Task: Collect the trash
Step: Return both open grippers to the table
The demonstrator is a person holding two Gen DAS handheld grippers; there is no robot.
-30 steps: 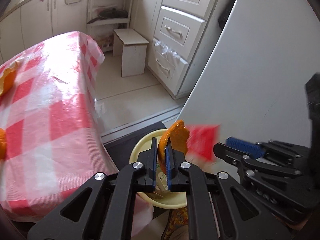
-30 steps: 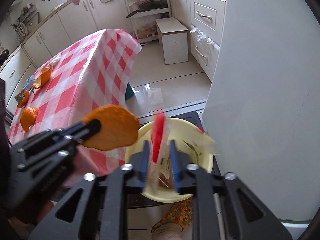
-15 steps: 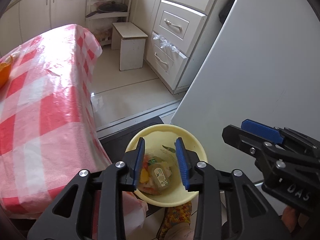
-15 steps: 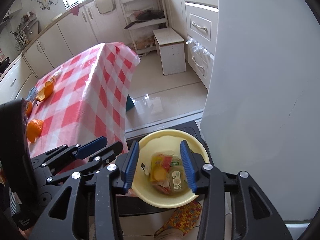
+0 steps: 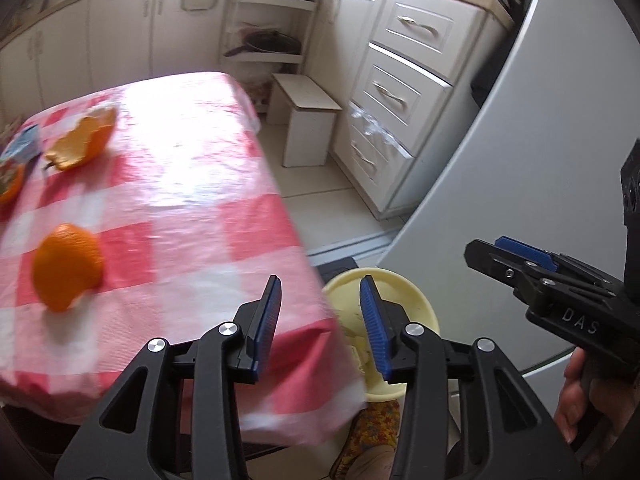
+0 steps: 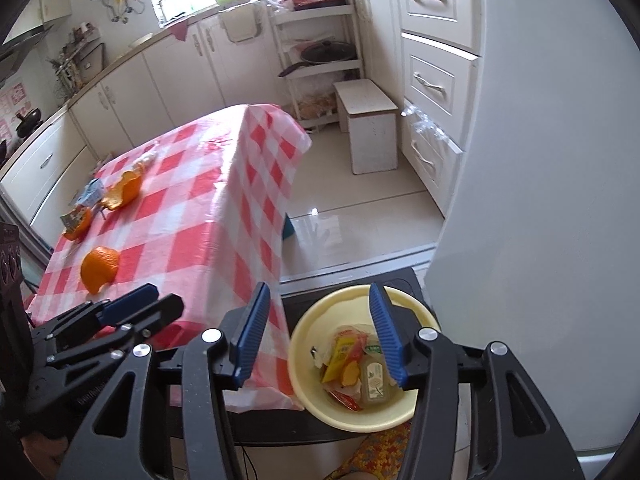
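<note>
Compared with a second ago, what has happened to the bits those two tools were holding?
Both let go: the orange peel and the red wrapper dropped into the yellow bowl. The left gripper and right gripper, jaws now wide open, swung back toward the table. The peels there stayed put.

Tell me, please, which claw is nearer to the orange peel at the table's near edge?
Left. The left claw hangs just beside the orange peel; the right claw sits open over the yellow bowl.
</note>
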